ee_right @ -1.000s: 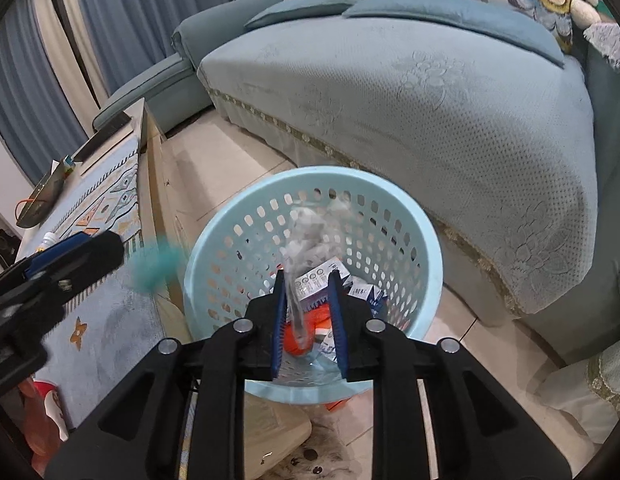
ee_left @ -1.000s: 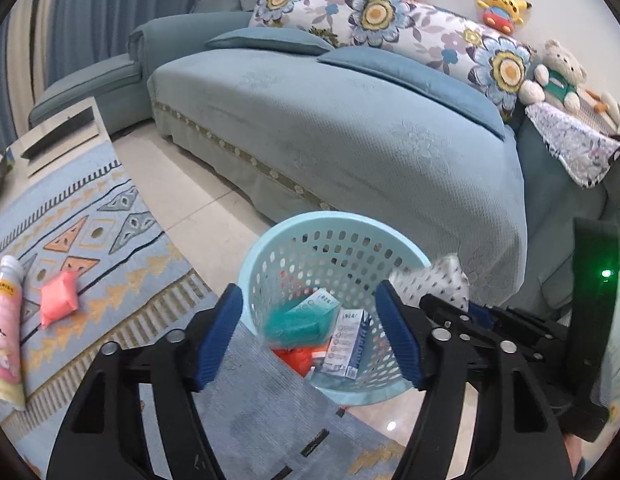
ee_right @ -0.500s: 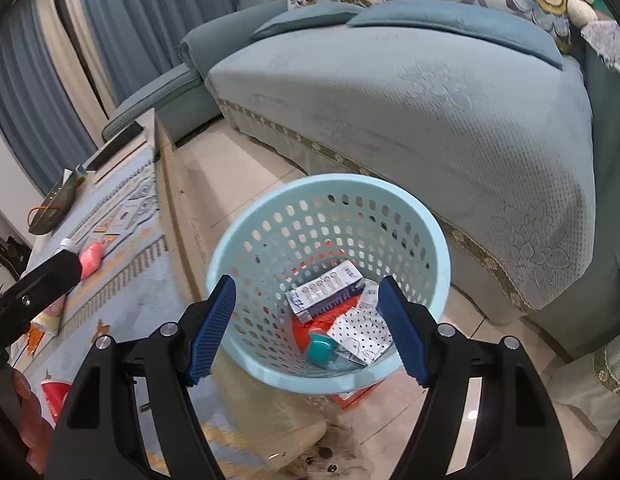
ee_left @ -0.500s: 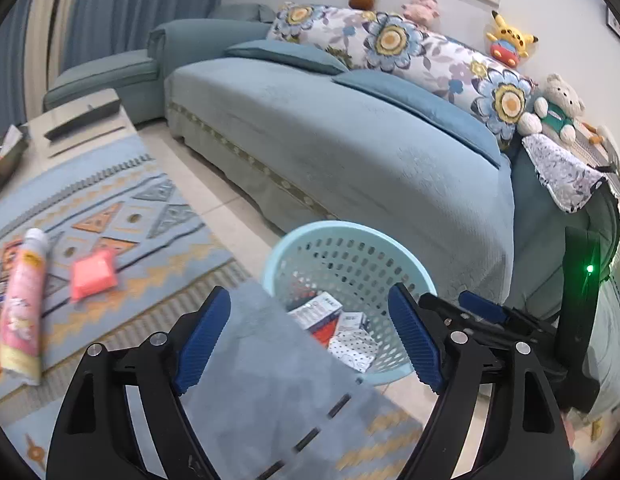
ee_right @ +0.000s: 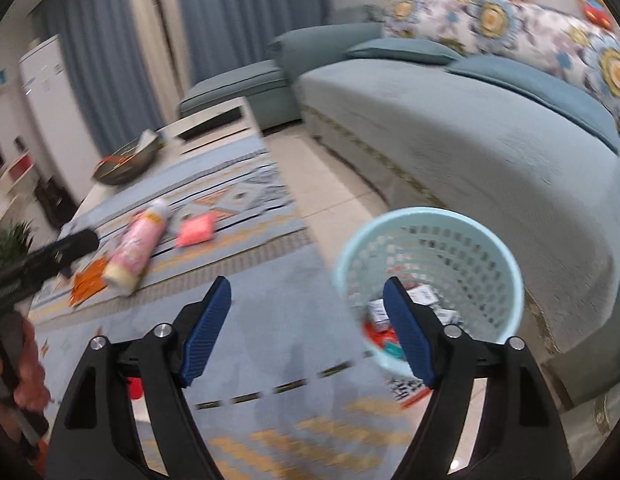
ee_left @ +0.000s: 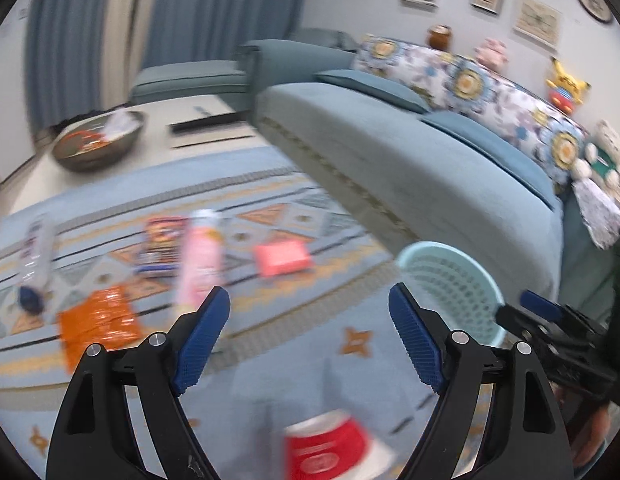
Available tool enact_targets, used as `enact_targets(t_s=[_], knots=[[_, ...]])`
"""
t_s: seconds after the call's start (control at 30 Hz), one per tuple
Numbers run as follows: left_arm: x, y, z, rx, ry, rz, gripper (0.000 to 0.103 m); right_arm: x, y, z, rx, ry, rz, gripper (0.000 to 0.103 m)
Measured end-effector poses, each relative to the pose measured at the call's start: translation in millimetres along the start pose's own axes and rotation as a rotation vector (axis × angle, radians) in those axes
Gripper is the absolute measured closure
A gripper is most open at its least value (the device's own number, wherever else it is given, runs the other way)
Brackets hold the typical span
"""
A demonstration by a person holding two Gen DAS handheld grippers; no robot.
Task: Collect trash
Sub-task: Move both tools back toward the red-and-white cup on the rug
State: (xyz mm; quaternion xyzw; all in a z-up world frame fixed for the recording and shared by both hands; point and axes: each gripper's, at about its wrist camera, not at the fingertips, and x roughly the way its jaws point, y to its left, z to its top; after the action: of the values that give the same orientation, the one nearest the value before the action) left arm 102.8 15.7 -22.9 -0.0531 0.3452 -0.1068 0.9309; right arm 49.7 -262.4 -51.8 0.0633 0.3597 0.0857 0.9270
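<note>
Two hand-held grippers are shown above a low surface covered by a blue patterned cloth. The left hand-held gripper [ee_left: 309, 334] is spread wide, with nothing between its blue pads. The right hand-held gripper [ee_right: 307, 330] has its jaws opening, and they too are empty.

A pale blue basket [ee_right: 430, 280] is placed on the floor just past the surface's right edge, between it and a blue sofa [ee_right: 490, 152], likely so that trash can be dropped straight off the edge. Boxes and wrappers are already seen inside it.

More trash is left on the cloth. A pink tube [ee_left: 200, 258] is laid near the middle, a pink packet [ee_left: 282, 256] beside it toward the right edge, and an orange wrapper [ee_left: 96, 322] toward the left edge. A dark packet [ee_left: 162, 240] is beside the tube, a red cup [ee_left: 330, 450] is at the near edge, and a clear bottle [ee_left: 36, 248] is at the far left. A bowl [ee_left: 98, 144] is kept at the far end.

Both hand-held grippers are angled toward these items, which suggests that another pickup is being prepared. Details are blurred.
</note>
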Motion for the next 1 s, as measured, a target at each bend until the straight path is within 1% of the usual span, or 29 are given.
enact_targets(t_s=[0.07,0.2,0.33,0.53,0.73,0.83,1.0], knots=[[-8.2,19.6,-1.0,-0.029,-0.011,0.030,0.023,-0.1,21.9,-6.1,-0.039,0.007,0.029,0.026],[-22.6,65.3,-7.4,-0.138,-0.031,0.075,0.023,5.9,58.3,-17.8,-0.106,0.037,0.069,0.023],[-26.0,94.5,-12.8,-0.209,-0.026,0.106,0.023,16.1,85.6,-36.7,-0.168,0.090,0.110,0.023],[-20.3,114.6,-21.9,-0.227,-0.002,0.137,0.023,36.5,100.5,-62.3,-0.158,0.178,0.179,0.023],[-17.4,135.1,-28.0,-0.256,0.015,0.173,0.024,58.1,103.2,-74.4,-0.130,0.253,0.224,0.023],[-16.5,141.9,-29.2,-0.284,0.017,0.173,0.024,67.9,105.2,-76.4,-0.096,0.289,0.288,0.023],[-14.4,144.5,-29.6,-0.282,0.021,0.192,0.024,73.7,117.8,-74.2,-0.106,0.286,0.285,0.024]])
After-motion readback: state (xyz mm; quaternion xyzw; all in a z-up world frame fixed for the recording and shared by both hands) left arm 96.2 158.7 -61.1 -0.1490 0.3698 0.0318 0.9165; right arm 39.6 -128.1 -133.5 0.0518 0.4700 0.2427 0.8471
